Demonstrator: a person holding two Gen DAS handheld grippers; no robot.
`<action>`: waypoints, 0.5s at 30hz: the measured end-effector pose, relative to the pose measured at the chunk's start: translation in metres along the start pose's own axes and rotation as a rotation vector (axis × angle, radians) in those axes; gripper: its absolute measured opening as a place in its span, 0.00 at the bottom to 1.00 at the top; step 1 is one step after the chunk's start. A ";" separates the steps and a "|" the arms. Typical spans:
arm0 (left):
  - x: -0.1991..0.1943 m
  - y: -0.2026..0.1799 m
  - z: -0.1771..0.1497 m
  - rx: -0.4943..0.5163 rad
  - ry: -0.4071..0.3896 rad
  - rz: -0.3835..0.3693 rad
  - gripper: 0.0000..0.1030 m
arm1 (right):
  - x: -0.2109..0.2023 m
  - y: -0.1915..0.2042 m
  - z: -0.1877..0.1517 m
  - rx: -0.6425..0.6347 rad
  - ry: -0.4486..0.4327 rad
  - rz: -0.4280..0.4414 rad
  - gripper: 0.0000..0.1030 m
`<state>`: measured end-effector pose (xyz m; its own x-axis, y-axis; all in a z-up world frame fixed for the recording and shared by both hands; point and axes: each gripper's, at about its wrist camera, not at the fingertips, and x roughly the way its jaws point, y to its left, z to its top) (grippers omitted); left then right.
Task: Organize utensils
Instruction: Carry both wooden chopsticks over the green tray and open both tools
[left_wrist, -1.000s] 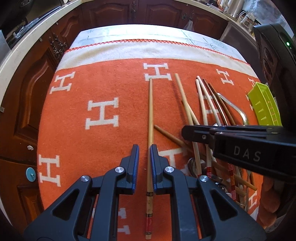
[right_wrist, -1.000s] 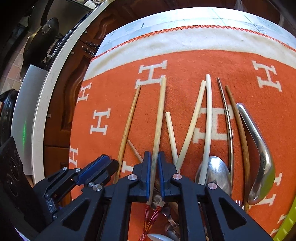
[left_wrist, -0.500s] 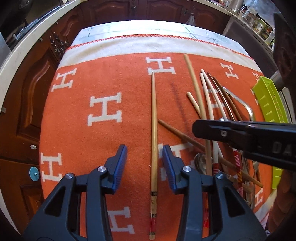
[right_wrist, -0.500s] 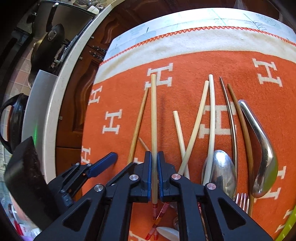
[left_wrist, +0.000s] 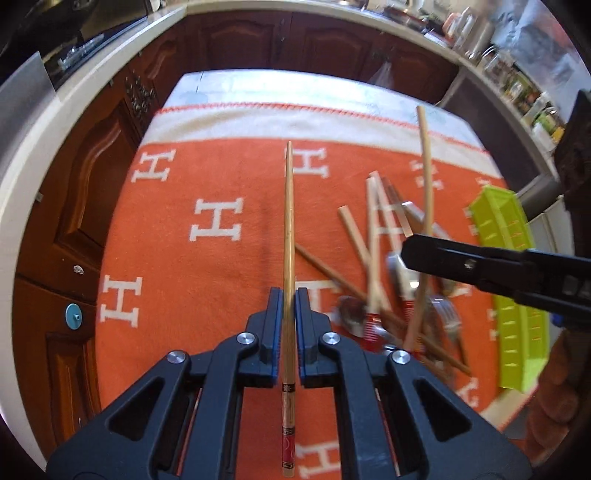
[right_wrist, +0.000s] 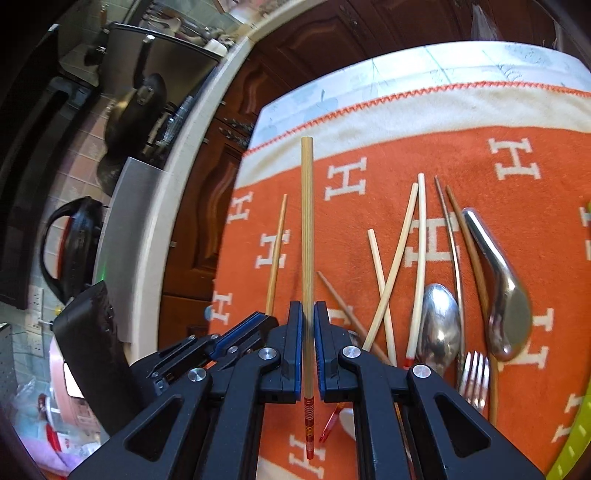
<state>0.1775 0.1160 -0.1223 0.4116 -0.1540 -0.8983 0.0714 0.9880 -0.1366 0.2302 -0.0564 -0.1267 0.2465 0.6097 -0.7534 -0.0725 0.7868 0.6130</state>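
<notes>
My left gripper (left_wrist: 289, 308) is shut on a bamboo chopstick (left_wrist: 289, 229) with a red-banded end, lifted above the orange cloth (left_wrist: 192, 280). My right gripper (right_wrist: 308, 321) is shut on a second bamboo chopstick (right_wrist: 307, 221), held raised; it also shows in the left wrist view (left_wrist: 424, 177). A pile of chopsticks (right_wrist: 391, 266), spoons (right_wrist: 439, 325) and a fork (right_wrist: 474, 376) lies on the cloth to the right.
A lime green tray (left_wrist: 513, 288) sits at the cloth's right edge. The table is ringed by dark wood cabinets (left_wrist: 85, 206) and a pale counter (left_wrist: 33, 122). A dark kettle (right_wrist: 74, 243) and a pan (right_wrist: 129, 107) stand on the left counter.
My left gripper, open half a second ago, has closed on its chopstick and lifted it. My right gripper has raised its chopstick higher off the cloth.
</notes>
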 end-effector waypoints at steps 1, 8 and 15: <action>-0.009 -0.004 -0.001 0.001 -0.011 -0.007 0.04 | -0.010 0.001 -0.002 -0.002 -0.010 0.007 0.06; -0.057 -0.058 -0.011 0.029 -0.059 -0.079 0.04 | -0.082 -0.013 -0.025 -0.018 -0.074 0.001 0.06; -0.064 -0.153 -0.024 0.074 -0.040 -0.163 0.04 | -0.179 -0.065 -0.052 -0.005 -0.167 -0.124 0.06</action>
<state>0.1185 -0.0252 -0.0534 0.4245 -0.3135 -0.8494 0.2064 0.9469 -0.2464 0.1407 -0.2116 -0.0435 0.4106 0.4838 -0.7729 -0.0367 0.8557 0.5162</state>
